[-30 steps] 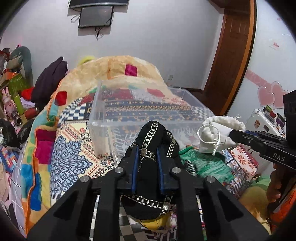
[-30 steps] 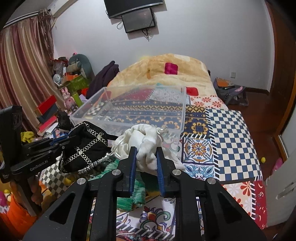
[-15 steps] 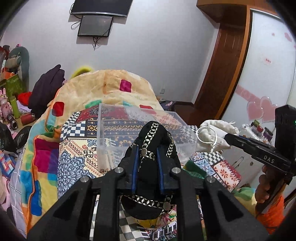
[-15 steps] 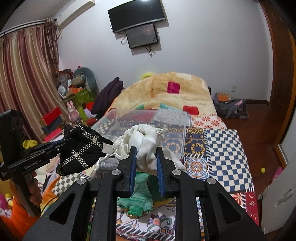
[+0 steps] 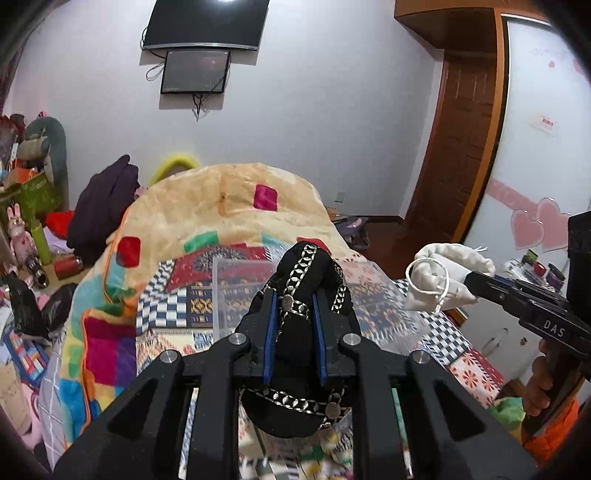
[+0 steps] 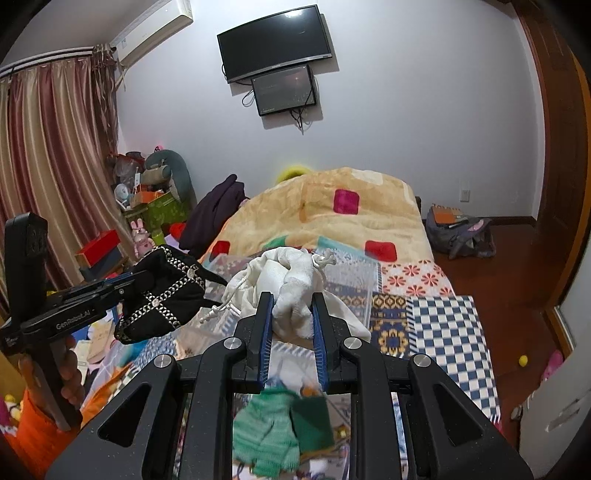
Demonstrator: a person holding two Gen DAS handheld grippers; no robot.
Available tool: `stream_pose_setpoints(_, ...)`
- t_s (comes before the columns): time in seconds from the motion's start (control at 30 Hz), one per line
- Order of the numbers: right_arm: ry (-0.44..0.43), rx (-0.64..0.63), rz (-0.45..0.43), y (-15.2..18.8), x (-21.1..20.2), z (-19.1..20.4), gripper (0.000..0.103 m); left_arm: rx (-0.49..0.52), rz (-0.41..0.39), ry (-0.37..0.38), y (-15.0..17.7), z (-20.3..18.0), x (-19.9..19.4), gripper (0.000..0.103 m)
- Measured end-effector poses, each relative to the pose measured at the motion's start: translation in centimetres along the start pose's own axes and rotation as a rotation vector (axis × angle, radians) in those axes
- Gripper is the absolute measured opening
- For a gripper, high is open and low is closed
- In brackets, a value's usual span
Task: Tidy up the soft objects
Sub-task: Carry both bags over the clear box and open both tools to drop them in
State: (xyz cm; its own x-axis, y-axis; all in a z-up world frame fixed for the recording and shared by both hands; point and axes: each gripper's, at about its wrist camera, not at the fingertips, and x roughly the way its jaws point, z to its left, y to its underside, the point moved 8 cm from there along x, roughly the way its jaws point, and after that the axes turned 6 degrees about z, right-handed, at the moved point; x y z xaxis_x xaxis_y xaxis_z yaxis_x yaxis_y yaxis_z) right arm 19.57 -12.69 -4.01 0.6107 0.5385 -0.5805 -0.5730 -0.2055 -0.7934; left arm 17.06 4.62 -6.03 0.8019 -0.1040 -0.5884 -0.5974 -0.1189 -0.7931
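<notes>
1. The left tool (image 5: 294, 332) is clamped on a black pouch (image 5: 301, 280) trimmed with silver chain, held up in the air above the bed; in the right wrist view the same pouch (image 6: 162, 295) hangs at the tip of the left tool (image 6: 129, 282).
2. The right tool (image 6: 291, 317) is closed around a white drawstring bag (image 6: 291, 280), also lifted clear of the bed; from the left wrist view the bag (image 5: 443, 273) sits at the right, well apart from the black pouch.
3. Below the right tool, a green knitted glove (image 6: 273, 439) lies on the bed's near end among other blurred soft items.
4. Just beyond both held things stands a clear plastic bin (image 5: 240, 295) on the patchwork bedspread (image 6: 439, 321), which shows blue-and-white checks and flower squares.
5. Farther on, a tan blanket (image 6: 332, 214) with red and pink squares is heaped across the bed.
6. On the left side of the room are a dark purple garment (image 6: 210, 214), cluttered boxes and toys, and striped curtains (image 6: 51, 177).
7. On the far white wall hang a television (image 6: 275, 42) and a smaller screen (image 6: 284, 90); an air conditioner (image 6: 155, 29) sits high left, and a wooden door (image 5: 458, 147) stands at the right.
</notes>
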Motion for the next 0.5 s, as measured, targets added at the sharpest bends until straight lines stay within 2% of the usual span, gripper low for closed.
stream_pose_setpoints(0.27, 0.021, -0.011, 0.047, -1.1, 4.0, -0.1, 0.018, 0.026, 0.015, -0.059, -1.8, 0.5, 4.1, 0.017)
stream_pose_setpoints(0.5, 0.045, -0.005, 0.136, -0.3, 7.6, -1.0, 0.018, 0.044, 0.09, -0.071, -1.4, 0.5, 8.9, 0.017)
